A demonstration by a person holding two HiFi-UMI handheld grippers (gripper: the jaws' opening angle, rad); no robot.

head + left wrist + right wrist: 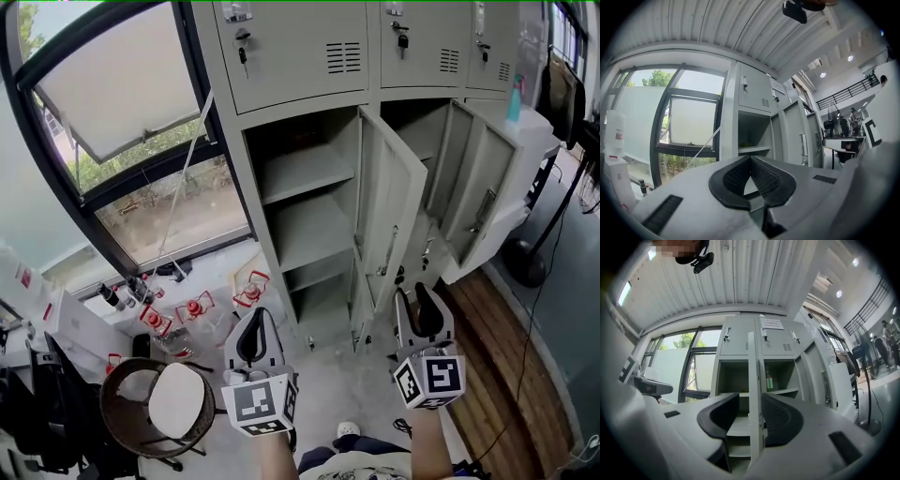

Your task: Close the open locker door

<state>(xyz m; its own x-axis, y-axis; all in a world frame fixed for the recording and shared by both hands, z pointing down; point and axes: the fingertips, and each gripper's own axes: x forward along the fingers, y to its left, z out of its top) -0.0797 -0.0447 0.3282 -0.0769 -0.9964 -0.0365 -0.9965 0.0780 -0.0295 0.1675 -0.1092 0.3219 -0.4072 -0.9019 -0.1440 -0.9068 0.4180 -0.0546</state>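
Tall grey locker door (394,220) stands wide open, hinged at R side.

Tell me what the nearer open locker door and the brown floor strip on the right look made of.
Locker door: likely painted sheet metal, pale grey and matte; its thin panel and folded edges suggest it. Floor strip: looks like brown wood planks, with long board seams showing.

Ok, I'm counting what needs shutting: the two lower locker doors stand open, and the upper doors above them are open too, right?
Not quite: the upper locker doors are shut, as the head view shows. The rest holds: the left lower door and the right lower door both stand open.
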